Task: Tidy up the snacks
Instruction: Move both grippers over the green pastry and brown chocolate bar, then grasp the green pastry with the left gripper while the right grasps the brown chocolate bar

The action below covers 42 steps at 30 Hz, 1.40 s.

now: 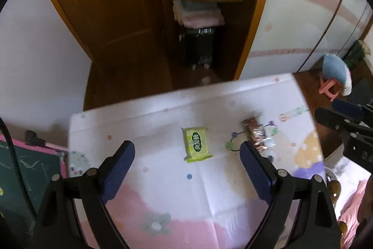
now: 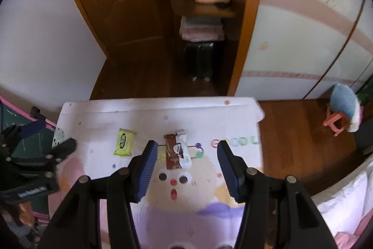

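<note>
Both tongs are apart and hold nothing, ready to grab. The flat green snack packet (image 1: 197, 144) lies ahead between the left tongs (image 1: 187, 155). The brown wrapped bar (image 2: 172, 151) lies on the cartoon-printed tabletop (image 2: 209, 116), ahead between the right tongs (image 2: 186, 153).

brown snack wrapper (image 1: 254, 133) blurred, its print unreadable.
</note>
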### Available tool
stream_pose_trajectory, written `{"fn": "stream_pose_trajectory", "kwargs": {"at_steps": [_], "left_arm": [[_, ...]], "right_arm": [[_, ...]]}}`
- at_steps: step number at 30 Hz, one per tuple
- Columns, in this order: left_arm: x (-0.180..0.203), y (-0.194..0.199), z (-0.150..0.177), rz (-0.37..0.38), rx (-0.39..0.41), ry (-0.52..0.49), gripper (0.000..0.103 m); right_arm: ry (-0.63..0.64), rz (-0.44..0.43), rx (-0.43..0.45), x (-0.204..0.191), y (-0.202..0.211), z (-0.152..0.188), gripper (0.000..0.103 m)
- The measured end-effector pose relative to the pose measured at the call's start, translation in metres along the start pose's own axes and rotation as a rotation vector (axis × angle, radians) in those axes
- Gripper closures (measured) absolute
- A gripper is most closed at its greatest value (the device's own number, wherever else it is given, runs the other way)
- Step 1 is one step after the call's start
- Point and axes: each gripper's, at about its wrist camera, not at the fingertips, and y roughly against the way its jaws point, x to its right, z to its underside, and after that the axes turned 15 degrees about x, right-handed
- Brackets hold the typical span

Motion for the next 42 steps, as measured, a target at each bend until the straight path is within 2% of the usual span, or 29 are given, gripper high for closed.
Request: {"fn": "stream_pose_trajectory", "kwargs": {"at_steps": [3, 6, 11, 15, 19, 21, 22, 23, 24, 33, 36, 42], "left_arm": [[0.001, -0.047, 0.013, -0.017, -0.055, 0.008, 0.012], [0.001, -0.078, 0.026, -0.030, -0.086, 0.029, 0.012], [0.005, -0.115, 0.042, -0.057, -0.120, 0.041, 0.012], [0.008, -0.133, 0.052, -0.066, -0.145, 0.038, 0.013], [0.008, -0.141, 0.060, -0.032, -0.155, 0.070, 0.025], [0.005, -0.142, 0.062, 0.002, -0.151, 0.107, 0.035], [0.003, -0.141, 0.061, 0.004, -0.147, 0.118, 0.044], [0.003, -0.140, 0.062, 0.006, -0.141, 0.120, 0.061], [0.004, -0.138, 0.061, 0.008, -0.139, 0.115, 0.067], [0.005, -0.110, 0.064, -0.055, -0.143, 0.065, 0.068], [0.001, -0.080, 0.055, -0.063, -0.109, 0.035, 0.068], [-0.011, 0.006, 0.041, -0.067, -0.026, -0.008, 0.068]], "right_arm": [[-0.023, -0.037, -0.063, 0.001, -0.050, 0.012, 0.049], [-0.034, -0.041, -0.113, 0.002, -0.089, 0.025, 0.049], [-0.044, -0.060, -0.163, -0.003, -0.133, 0.042, 0.049], [-0.032, -0.058, -0.199, -0.011, -0.152, 0.051, 0.049], [0.006, -0.037, -0.222, -0.018, -0.161, 0.059, 0.049], [0.024, -0.039, -0.219, -0.019, -0.161, 0.060, 0.052], [0.031, -0.035, -0.211, -0.020, -0.160, 0.060, 0.058], [0.038, -0.030, -0.210, -0.020, -0.159, 0.060, 0.062], [0.053, -0.020, -0.210, -0.020, -0.159, 0.060, 0.065], [0.035, -0.051, -0.216, -0.012, -0.136, 0.066, 0.069], [0.021, -0.077, -0.200, -0.010, -0.113, 0.065, 0.069], [-0.018, -0.132, -0.140, -0.010, -0.045, 0.063, 0.069]]}}
